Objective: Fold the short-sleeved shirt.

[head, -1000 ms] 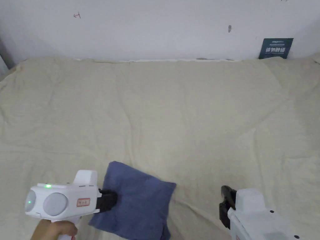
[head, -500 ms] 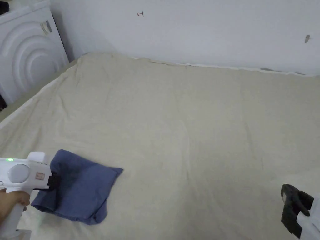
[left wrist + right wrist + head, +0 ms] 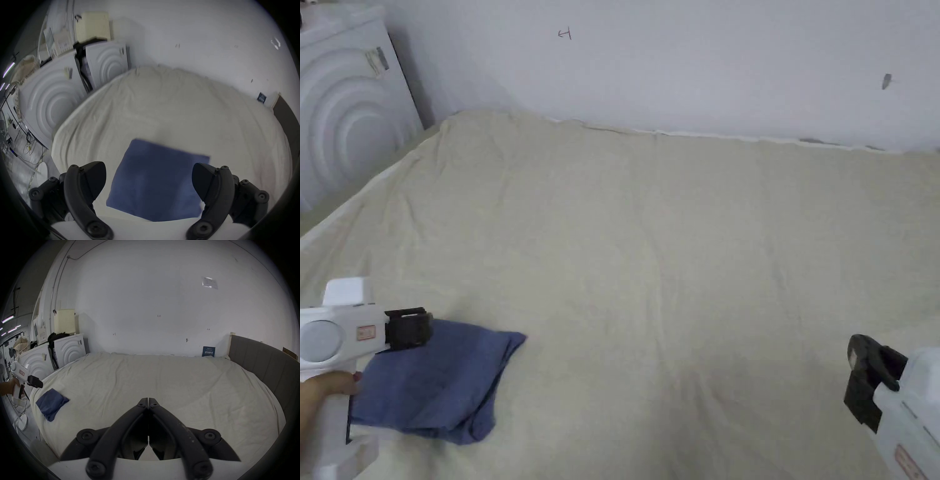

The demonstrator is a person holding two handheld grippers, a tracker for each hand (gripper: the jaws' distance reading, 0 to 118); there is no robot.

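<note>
Shirt (image 3: 434, 381) first: the blue short-sleeved shirt lies as a small, roughly square packet at the near left corner of the bed (image 3: 675, 250), on the cream sheet and close to the left edge. No sleeve or collar sticks out of it; the layers sit on one another, with one corner pointing right and a slightly loose lip along the near edge. To my eye the folding is done, or all but done. What might be left is a light press or squaring of that near edge, nothing more.

The left gripper (image 3: 148, 181) hangs just above the packet's left side, clear of the cloth, its jaws spread wide with the blue fabric showing between them and nothing caught in them. A hand (image 3: 322, 390) holds its white body low at the left, the nose pointing right across the bed.

The right gripper (image 3: 148, 400) is well apart from the shirt, over bare sheet at the near right, jaws pressed together tip to tip on nothing. It points towards the far wall (image 3: 706, 56).

White ribbed panels (image 3: 344, 106) stand beyond the bed's far left corner.
</note>
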